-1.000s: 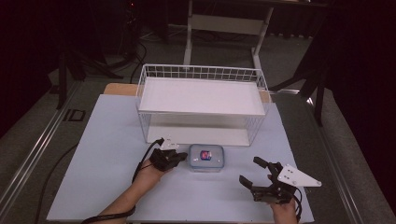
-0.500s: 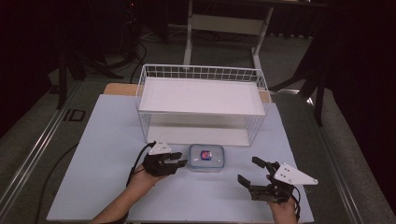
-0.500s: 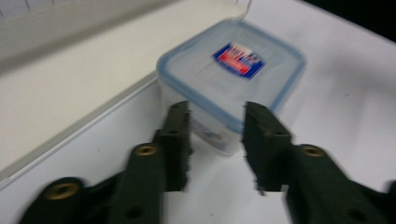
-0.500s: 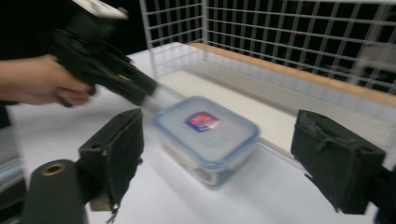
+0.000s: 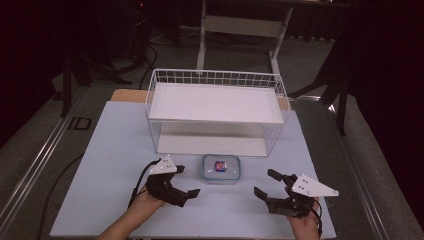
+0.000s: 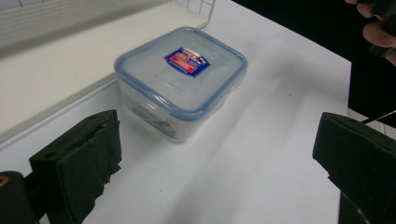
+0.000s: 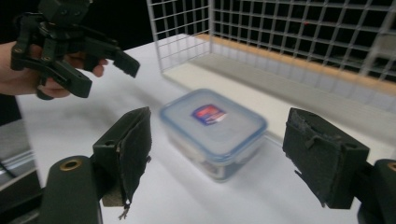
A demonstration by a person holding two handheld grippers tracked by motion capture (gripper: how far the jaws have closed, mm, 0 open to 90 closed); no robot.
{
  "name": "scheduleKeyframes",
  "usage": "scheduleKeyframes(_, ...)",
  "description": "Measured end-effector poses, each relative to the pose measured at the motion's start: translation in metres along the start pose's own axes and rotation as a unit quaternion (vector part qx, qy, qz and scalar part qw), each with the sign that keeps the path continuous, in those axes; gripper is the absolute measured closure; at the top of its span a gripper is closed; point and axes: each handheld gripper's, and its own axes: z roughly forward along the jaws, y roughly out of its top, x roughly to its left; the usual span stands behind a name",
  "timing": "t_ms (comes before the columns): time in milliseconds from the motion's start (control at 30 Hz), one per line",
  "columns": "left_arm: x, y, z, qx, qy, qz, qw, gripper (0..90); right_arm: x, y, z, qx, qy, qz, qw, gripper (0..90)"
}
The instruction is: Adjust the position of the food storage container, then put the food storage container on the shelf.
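Looking down from the high view, a small clear container (image 5: 221, 169) with a blue-rimmed lid and a red and blue label sits on the white tabletop (image 5: 100, 165), just in front of the open side of a white wire basket (image 5: 215, 107). The left tool (image 5: 186, 181) is held in a hand (image 5: 145, 200) to the left of the container, near it but apart, its jaws spread wide with nothing between them; they have just been opening. The right tool (image 5: 266, 184) is held to the right of the container, also apart from it, its jaws wide though they have just been closing a little, and nothing lies between them.

In the left gripper view, the container (image 6: 181, 79) stands upright ahead of the two black jaws, which rise far apart at the lower corners. Its lid is on, and the basket's pale floor (image 6: 70, 60) lies just behind it.

In the right gripper view, the container (image 7: 214, 130) sits between and beyond the two padded jaws without touching either. The basket's wire wall (image 7: 299, 32) rises behind it, and the left tool (image 7: 108, 73) shows at the upper left, spread open above the tabletop.
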Motion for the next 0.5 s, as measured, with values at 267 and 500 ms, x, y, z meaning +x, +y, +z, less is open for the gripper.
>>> scheduleKeyframes(267, -0.004, 0.008, -0.006, -0.025, 0.011, -0.003, 0.9996, 2.2, 0.007, 0.002, 0.012, 0.04, 0.0, -0.006, 0.9992, 19.8)
scheduleKeyframes(500, -0.001, 0.017, -0.008, -0.025, -0.02, -0.017, 0.9994, 2.3, 0.002, 0.011, 0.017, 0.044, -0.006, -0.002, 0.999, 19.9)
